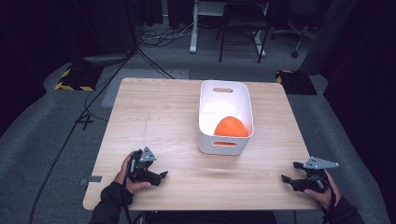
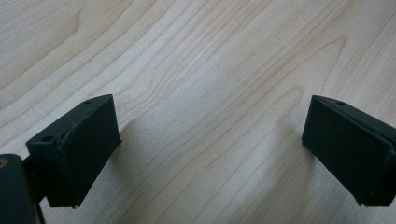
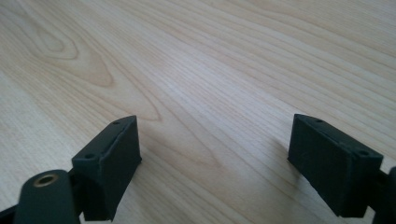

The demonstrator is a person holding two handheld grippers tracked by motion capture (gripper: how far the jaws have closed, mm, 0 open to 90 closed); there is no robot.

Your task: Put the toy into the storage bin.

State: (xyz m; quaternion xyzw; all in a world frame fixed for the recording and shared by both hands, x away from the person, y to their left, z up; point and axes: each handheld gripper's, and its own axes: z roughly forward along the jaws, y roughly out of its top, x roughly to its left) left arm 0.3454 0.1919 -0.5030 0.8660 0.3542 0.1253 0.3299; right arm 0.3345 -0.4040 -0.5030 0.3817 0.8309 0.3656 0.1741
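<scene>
The right claw (image 1: 290, 179) sat low over the near right corner of the bench (image 1: 154, 116), its jaws spread wide with nothing between them; in the right gripper view (image 3: 215, 154) bare pale wood grain showed in the gap. The left claw (image 1: 161, 176) rested near the front left edge, likewise spread and empty, and in the left gripper view (image 2: 210, 144) its two black jaws stood far apart over plain wood. Each was held in a hand wearing a dark sleeve.

Between the two claws and farther back stood a white bin (image 1: 205, 116), rectangular with rounded corners and a slot handle cut in each short wall. Inside it, against the near wall, lay an orange object (image 1: 229, 126), rounded and smooth, bright and evenly coloured, with part of it showing through the near handle slot. Both claws were well apart from the bin and from each other.
</scene>
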